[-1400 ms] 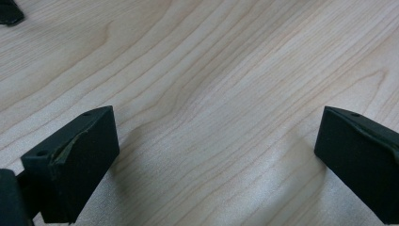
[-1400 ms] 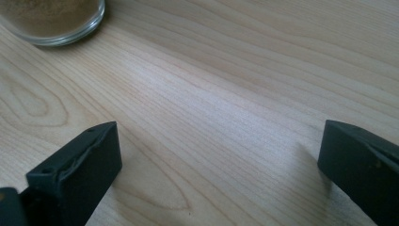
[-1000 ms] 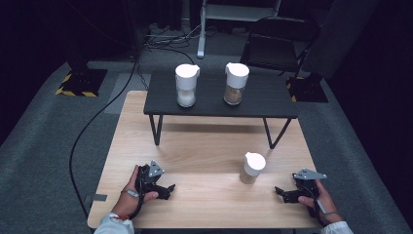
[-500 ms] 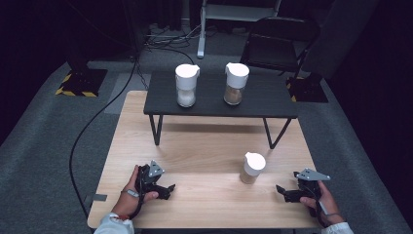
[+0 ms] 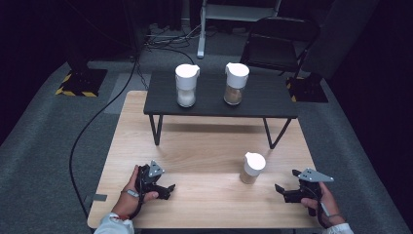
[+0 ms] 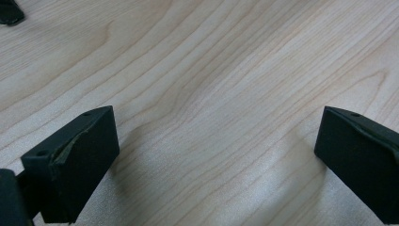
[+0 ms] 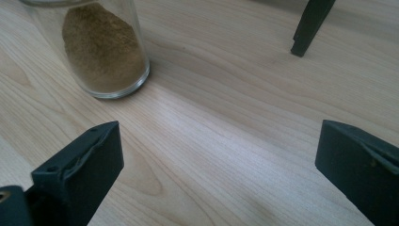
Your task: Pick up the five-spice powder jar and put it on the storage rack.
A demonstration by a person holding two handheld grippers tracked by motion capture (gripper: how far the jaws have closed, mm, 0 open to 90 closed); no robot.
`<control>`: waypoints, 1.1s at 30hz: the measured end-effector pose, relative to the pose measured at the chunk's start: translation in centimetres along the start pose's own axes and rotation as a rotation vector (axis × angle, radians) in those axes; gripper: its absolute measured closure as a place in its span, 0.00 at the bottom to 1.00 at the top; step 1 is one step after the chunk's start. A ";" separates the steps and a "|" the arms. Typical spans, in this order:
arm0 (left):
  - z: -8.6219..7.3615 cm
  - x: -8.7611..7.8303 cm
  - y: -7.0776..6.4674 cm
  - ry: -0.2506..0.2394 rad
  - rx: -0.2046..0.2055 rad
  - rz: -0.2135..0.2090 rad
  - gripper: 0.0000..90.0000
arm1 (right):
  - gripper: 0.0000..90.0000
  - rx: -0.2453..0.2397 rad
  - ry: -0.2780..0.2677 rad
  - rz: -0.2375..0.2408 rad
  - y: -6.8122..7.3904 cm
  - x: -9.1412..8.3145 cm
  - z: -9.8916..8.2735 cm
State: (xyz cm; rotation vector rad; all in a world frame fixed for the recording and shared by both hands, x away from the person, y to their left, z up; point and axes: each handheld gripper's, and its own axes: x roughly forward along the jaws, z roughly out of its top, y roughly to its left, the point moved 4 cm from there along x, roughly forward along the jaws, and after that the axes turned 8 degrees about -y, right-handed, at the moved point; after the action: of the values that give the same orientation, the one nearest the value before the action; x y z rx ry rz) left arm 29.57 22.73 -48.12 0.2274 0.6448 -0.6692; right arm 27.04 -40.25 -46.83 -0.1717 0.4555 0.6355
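Note:
A small glass jar with a white lid [image 5: 253, 167] stands on the wooden table [image 5: 204, 146], right of centre; in the right gripper view the jar [image 7: 106, 52] holds brown powder. My right gripper [image 5: 282, 191] rests near the table's front right, open and empty, a short way right of the jar. My left gripper [image 5: 168, 189] lies at the front left, also open, with bare wood between its jaws. Two taller white-lidded jars stand on the low black table [image 5: 272, 100]: one with white contents [image 5: 186, 85], one with brown contents [image 5: 235, 83].
The black table's legs [image 5: 155, 129] stand on the wooden top; one leg [image 7: 310, 26] rises ahead of my right gripper. A black chair [image 5: 280, 39] and cables [image 5: 97, 122] lie on the grey floor behind and to the left.

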 end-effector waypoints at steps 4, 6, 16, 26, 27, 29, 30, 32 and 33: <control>0.0 0.0 0.0 0.000 0.000 0.000 0.00 | 0.01 -0.001 -0.007 0.003 0.1 -0.1 0.1; 0.0 0.0 0.0 0.000 0.000 0.000 0.00 | 0.01 -0.006 -0.009 0.005 0.2 -0.1 0.1; 0.0 0.0 0.0 0.000 0.000 0.000 0.00 | 0.01 -0.019 -0.029 0.024 0.5 -0.3 0.4; 0.0 0.0 0.0 0.000 0.000 0.001 0.00 | 0.01 -0.040 -0.042 0.074 1.0 0.3 0.9; 0.0 0.0 0.0 0.000 0.000 0.000 0.00 | 0.01 -0.043 -0.043 0.077 1.1 0.3 1.0; 0.0 0.0 0.0 0.000 0.000 0.000 0.00 | 0.01 -0.049 -0.046 0.083 1.3 0.5 1.1; 0.0 0.0 0.0 0.000 0.000 0.000 0.00 | 0.01 -0.050 -0.047 0.086 1.3 0.6 1.2; 0.0 0.0 0.0 0.000 0.000 0.000 0.00 | 0.01 -0.053 -0.045 0.092 1.4 0.8 1.3; 0.0 0.0 0.0 0.000 0.000 0.001 0.00 | 0.01 -0.055 -0.045 0.094 1.5 0.9 1.4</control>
State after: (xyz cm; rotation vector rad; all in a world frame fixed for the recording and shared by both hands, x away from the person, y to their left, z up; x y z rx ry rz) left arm 29.56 22.72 -48.12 0.2280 0.6441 -0.6681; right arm 27.29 -38.16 -46.05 -0.1889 0.4045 0.7435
